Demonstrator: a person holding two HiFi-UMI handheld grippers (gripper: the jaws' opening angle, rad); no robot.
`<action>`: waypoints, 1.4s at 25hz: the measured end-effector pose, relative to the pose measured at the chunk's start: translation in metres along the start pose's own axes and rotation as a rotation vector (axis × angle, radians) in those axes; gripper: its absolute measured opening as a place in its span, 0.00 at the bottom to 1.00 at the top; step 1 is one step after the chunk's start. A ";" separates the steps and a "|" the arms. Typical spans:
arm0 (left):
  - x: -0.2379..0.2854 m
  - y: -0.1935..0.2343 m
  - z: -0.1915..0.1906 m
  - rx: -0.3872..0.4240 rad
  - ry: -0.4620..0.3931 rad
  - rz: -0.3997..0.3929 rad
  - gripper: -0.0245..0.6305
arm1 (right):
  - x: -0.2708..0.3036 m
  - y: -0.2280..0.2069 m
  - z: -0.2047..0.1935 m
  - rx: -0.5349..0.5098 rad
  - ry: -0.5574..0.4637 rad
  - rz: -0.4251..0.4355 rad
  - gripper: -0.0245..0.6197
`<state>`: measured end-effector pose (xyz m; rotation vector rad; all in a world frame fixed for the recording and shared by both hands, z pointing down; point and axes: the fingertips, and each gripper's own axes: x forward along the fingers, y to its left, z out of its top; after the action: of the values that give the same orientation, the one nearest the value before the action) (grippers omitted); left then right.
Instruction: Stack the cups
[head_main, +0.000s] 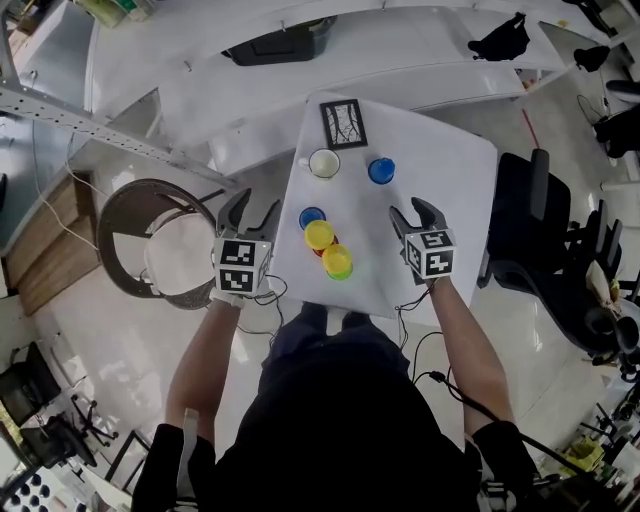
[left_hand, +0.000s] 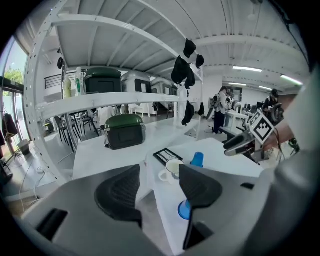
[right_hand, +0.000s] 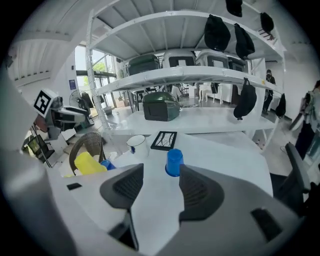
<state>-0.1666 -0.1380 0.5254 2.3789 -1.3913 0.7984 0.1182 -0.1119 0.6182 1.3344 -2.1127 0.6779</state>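
On the white table (head_main: 450, 170) stand a white mug (head_main: 323, 162), an upturned blue cup (head_main: 381, 170), a second blue cup (head_main: 312, 217), a yellow cup (head_main: 319, 235) with some red showing under it, and a yellow cup set in a green one (head_main: 338, 262). My left gripper (head_main: 252, 210) hangs open just off the table's left edge, with nothing between its fingers. My right gripper (head_main: 413, 212) is open over the table, right of the cups. In the right gripper view the upturned blue cup (right_hand: 174, 162) stands beyond the jaws, apart from them.
A black-framed card (head_main: 343, 123) lies at the table's far edge. A round wicker chair (head_main: 150, 240) stands left of the table, and a black office chair (head_main: 530, 230) stands to its right. White shelving with a green case (right_hand: 161, 106) is behind the table.
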 end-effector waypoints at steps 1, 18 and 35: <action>0.001 0.000 0.006 -0.001 -0.010 -0.002 0.41 | 0.006 -0.004 0.002 -0.012 0.005 -0.008 0.38; 0.005 0.018 0.002 -0.017 0.015 0.017 0.41 | 0.127 -0.039 0.016 -0.146 0.204 -0.006 0.46; 0.009 0.025 -0.006 -0.028 0.017 0.002 0.41 | 0.094 -0.005 0.024 -0.200 0.190 0.031 0.36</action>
<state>-0.1865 -0.1540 0.5346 2.3451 -1.3893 0.7921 0.0849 -0.1903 0.6658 1.0878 -1.9941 0.5653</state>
